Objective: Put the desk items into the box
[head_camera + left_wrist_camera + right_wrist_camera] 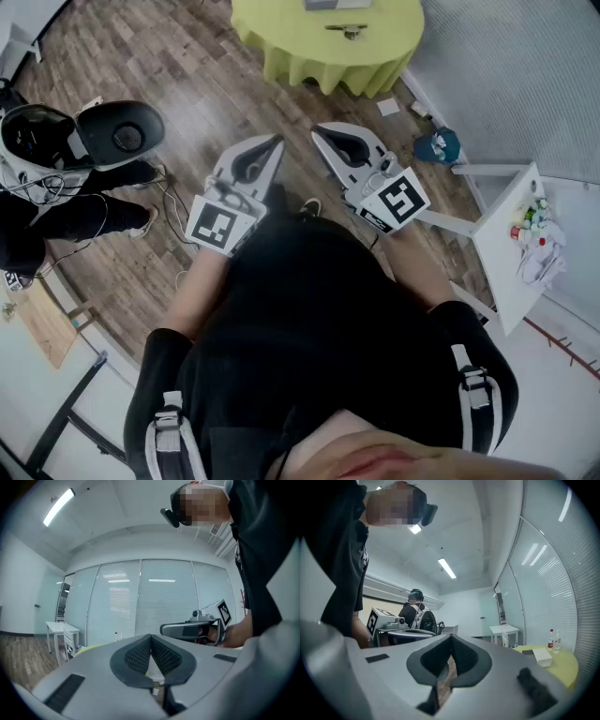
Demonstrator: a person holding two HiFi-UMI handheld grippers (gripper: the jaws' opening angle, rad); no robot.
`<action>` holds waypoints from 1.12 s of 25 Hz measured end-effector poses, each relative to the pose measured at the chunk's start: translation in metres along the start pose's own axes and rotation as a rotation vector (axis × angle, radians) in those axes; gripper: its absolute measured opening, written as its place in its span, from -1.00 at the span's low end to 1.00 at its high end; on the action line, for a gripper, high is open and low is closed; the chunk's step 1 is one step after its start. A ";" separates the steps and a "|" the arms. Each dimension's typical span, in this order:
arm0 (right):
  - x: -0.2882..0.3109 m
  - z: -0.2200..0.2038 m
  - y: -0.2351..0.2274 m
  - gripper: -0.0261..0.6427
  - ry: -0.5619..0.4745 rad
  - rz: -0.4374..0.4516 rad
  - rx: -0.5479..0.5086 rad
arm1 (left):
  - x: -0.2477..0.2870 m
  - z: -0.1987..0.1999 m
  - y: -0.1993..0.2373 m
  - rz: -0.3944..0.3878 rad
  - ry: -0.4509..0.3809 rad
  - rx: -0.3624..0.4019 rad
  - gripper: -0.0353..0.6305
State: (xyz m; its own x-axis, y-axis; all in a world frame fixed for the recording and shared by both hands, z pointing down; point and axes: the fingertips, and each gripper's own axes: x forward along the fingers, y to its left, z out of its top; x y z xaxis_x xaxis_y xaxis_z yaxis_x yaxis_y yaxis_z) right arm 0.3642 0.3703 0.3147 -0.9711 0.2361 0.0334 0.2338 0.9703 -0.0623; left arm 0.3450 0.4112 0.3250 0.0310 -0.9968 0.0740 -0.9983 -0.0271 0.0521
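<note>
Task looks unstarted: left gripper [274,143] and right gripper [319,133] both clenched on nothing, held at waist height; small items [530,218] sit on the white desk [504,255] (well apart, rightward), no box evident

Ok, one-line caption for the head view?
Person holds the left gripper and right gripper, both shut, over a wooden floor near a green table.

Left gripper [151,638] jaws together, seemingly empty; right gripper [165,630] beside.
</note>
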 end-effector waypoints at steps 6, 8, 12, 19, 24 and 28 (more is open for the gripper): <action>0.002 0.003 -0.006 -0.87 0.012 0.001 -0.004 | 0.009 0.013 0.006 -0.005 -0.015 -0.005 -0.86; 0.001 0.002 -0.001 -0.87 0.017 0.001 -0.010 | 0.006 0.015 0.005 -0.003 -0.022 -0.007 -0.86; 0.010 0.002 -0.005 -0.87 0.025 0.000 -0.009 | 0.007 0.017 0.016 -0.002 -0.020 -0.004 -0.86; 0.052 0.008 -0.028 -0.87 0.021 -0.010 0.003 | 0.015 0.023 0.065 0.011 -0.010 -0.016 -0.86; 0.097 0.013 -0.044 -0.87 0.022 -0.024 0.009 | 0.018 0.034 0.110 0.000 -0.042 -0.013 -0.86; 0.138 0.015 -0.058 -0.87 0.032 -0.031 0.011 | 0.022 0.040 0.154 -0.006 -0.059 -0.016 -0.86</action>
State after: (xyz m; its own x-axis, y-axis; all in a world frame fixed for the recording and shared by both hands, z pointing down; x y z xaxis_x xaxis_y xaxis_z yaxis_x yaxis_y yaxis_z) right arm 0.2156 0.3460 0.3077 -0.9758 0.2080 0.0678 0.2032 0.9765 -0.0713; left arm 0.1897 0.3824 0.2946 0.0332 -0.9993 0.0148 -0.9971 -0.0321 0.0683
